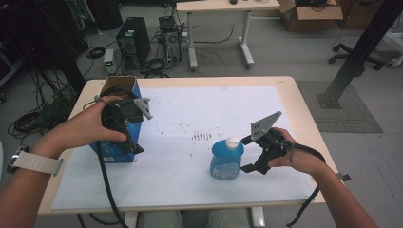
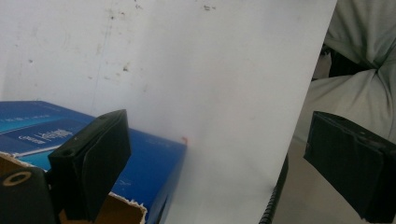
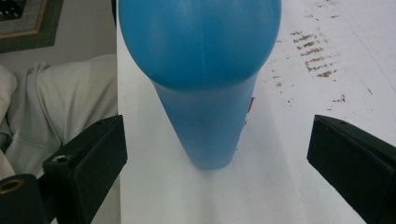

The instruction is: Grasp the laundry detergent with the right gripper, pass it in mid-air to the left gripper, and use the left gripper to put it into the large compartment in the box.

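A blue bottle (image 1: 227,160) with a white cap (image 1: 232,141) stands upright on the white paper (image 1: 190,109) at the table's near right. My right gripper (image 1: 244,154) is open just to its right, one jaw on each side of the bottle's flank without touching it. In the right gripper view the bottle (image 3: 205,70) fills the gap between the wide-apart jaws of the right gripper (image 3: 217,135). My left gripper (image 1: 128,142) hovers over a blue cardboard box (image 1: 114,154) at the table's left. It is open and empty (image 2: 217,135), with the box (image 2: 42,126) under one jaw.
Dark smudges (image 1: 201,137) mark the paper's middle. The wooden table edge (image 1: 304,109) borders the paper. On the floor behind are a computer tower (image 1: 133,40), cable tangles, a second table (image 1: 218,5), a cardboard box (image 1: 309,14) and a black post (image 1: 361,52).
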